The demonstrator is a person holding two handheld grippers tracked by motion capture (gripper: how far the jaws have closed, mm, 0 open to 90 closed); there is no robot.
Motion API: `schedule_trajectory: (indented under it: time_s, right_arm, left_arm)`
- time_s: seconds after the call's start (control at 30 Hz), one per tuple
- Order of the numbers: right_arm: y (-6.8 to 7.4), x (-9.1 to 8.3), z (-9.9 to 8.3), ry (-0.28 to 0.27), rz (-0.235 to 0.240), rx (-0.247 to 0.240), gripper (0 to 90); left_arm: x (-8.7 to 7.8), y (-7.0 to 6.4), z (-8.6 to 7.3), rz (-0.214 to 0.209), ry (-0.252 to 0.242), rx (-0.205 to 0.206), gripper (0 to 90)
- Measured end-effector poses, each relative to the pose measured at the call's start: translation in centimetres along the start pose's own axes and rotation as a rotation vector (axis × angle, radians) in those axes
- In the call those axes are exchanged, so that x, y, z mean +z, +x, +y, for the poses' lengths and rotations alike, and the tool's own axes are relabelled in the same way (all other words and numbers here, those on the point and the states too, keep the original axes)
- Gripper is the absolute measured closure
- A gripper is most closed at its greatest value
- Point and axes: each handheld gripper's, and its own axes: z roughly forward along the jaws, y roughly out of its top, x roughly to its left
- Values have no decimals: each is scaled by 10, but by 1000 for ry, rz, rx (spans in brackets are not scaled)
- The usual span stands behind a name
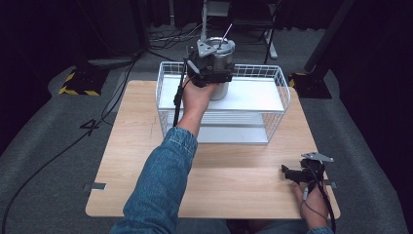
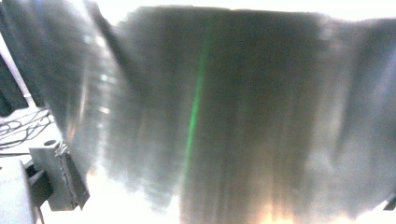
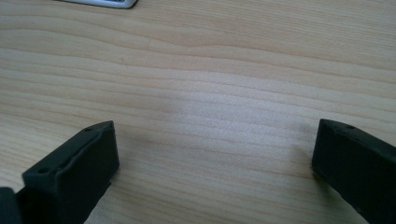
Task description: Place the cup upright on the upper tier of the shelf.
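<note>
On the grey carpeted floor [image 1: 44,146] stands a light wooden rectangular table [image 1: 146,161], and toward its far edge sits a white wire-frame rack with two flat white shelves [image 1: 272,105], one above the other. Upon the upper shelf, at its far left part, stands a shiny cylindrical stainless-steel canister [image 1: 220,73], upright, open at the top, with a thin rod leaning out of it. A person's left arm in a blue denim sleeve [image 1: 160,185] reaches from the bottom edge over the table to the rack, and the left hand [image 1: 195,97] holds the left gripper [image 1: 212,68] up against the near side of the canister; from the left gripper view the brushed metal wall [image 2: 233,116] sits blurred and very close, carrying a thin green reflected streak, and whether the jaws are clamped on it I cannot tell. Near the table's front right corner the right hand [image 1: 311,197] rests the right gripper [image 3: 212,154] on the bare wood, well apart from the rack, its two black jaws spread wide with nothing between them
</note>
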Motion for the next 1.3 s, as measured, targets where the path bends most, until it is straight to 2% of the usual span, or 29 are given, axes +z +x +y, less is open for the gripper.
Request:
schedule_trajectory:
  time_s: [0.1,0.53,0.73,0.83,1.0,1.07,1.23,1.3]
  right_arm:
    - [0,0,0,-1,0,-1,7]
    - [0,0,0,-1,0,-1,7]
    - [0,0,0,-1,0,-1,7]
    - [0,0,0,0,0,0,7]
    - [0,0,0,0,0,0,7]
    - [0,0,0,0,0,0,7]
    - [0,0,0,0,0,0,7]
    - [0,0,0,0,0,0,7]
  left_arm:
    - [3,0,-3,2,26,17,38]
    - [5,4,-8,-14,-22,25,37]
    - [5,5,-9,-21,-23,23,35]
    - [5,4,-8,-1,-27,25,10]
    - [-2,4,-5,-2,-68,47,0]
    - [-5,4,-4,1,-65,65,0]
    - [-15,6,-2,-27,-80,47,0]
    - [-21,5,0,-36,-82,52,0]
